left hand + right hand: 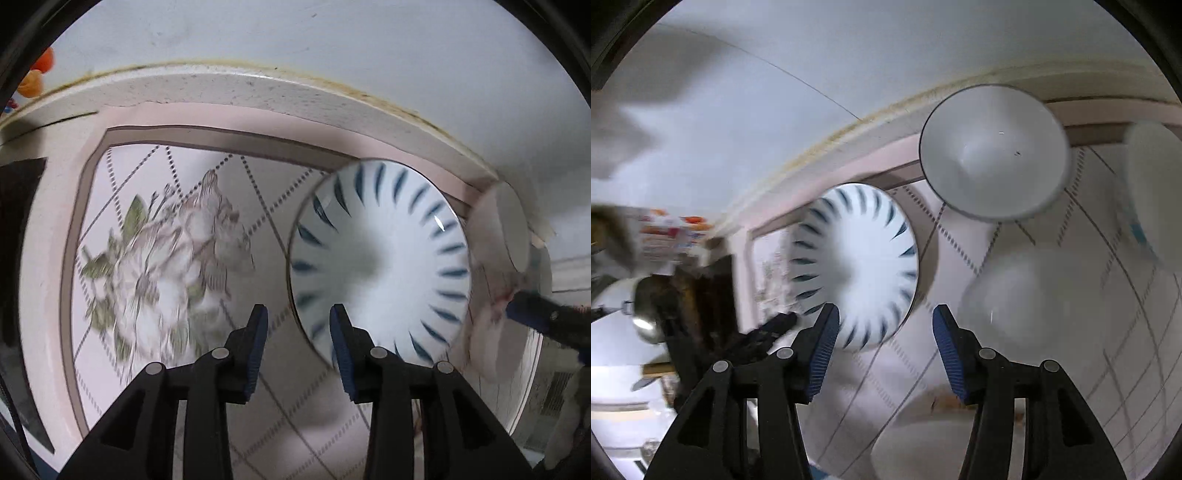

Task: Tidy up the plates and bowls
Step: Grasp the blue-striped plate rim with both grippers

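A home dining or kitchen corner is shown. A table [55, 236] is covered with a pink cloth printed with a large flower [159, 266] and dotted diamond lines, a household pattern. It is set against a plain white wall [332, 44], and a stained, worn edge [332, 96] is seen where the two meet. Crockery is laid out on the cloth: a white plate [380, 258] with blue strokes round its rim, and a plain white bowl [993, 151]. Blurred household clutter is seen to the left in the right wrist view, including colourful packaging [668, 236] and something shiny and metallic [648, 325]; neither can be identified more closely.
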The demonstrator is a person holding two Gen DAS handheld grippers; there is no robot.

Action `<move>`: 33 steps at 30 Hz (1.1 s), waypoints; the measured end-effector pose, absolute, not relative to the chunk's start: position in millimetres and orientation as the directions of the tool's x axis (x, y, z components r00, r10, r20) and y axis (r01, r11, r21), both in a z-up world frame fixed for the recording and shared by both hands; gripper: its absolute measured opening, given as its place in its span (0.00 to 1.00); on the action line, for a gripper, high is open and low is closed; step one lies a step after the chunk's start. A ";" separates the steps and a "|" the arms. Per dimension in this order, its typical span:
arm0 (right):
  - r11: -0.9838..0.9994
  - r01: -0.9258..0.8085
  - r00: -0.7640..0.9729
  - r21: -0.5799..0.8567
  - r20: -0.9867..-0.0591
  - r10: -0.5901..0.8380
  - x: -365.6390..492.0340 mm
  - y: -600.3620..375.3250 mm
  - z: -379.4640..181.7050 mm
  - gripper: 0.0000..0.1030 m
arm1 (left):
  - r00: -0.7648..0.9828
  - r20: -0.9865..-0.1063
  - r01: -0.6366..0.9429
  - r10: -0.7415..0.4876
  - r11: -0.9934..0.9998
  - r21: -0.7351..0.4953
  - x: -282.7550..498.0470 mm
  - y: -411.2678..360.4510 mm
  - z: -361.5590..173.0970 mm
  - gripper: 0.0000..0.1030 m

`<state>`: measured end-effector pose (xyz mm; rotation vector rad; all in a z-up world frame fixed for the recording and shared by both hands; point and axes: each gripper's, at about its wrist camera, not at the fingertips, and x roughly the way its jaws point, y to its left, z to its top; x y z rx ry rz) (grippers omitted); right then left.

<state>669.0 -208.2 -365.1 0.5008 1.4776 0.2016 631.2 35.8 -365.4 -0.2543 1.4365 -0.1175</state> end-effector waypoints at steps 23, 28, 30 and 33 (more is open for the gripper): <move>0.976 0.058 -0.053 0.211 -0.975 0.214 733.2 -173.3 -439.4 0.22 | 0.128 -0.965 -0.025 -0.231 0.972 -0.236 663.6 21.0 -393.0 0.27; 0.971 0.069 -0.068 0.228 -0.970 0.233 732.0 -168.3 -443.5 0.21 | 0.118 -0.966 -0.016 -0.232 0.972 -0.235 663.1 22.5 -387.7 0.27; 0.971 0.069 -0.062 0.229 -0.971 0.233 731.8 -169.8 -440.9 0.21 | 0.120 -0.966 -0.018 -0.230 0.972 -0.234 660.6 21.8 -384.9 0.27; 0.970 0.066 -0.060 0.235 -0.969 0.239 730.5 -171.4 -435.2 0.21 | 0.128 -0.965 -0.017 -0.230 0.972 -0.233 650.2 19.5 -378.8 0.27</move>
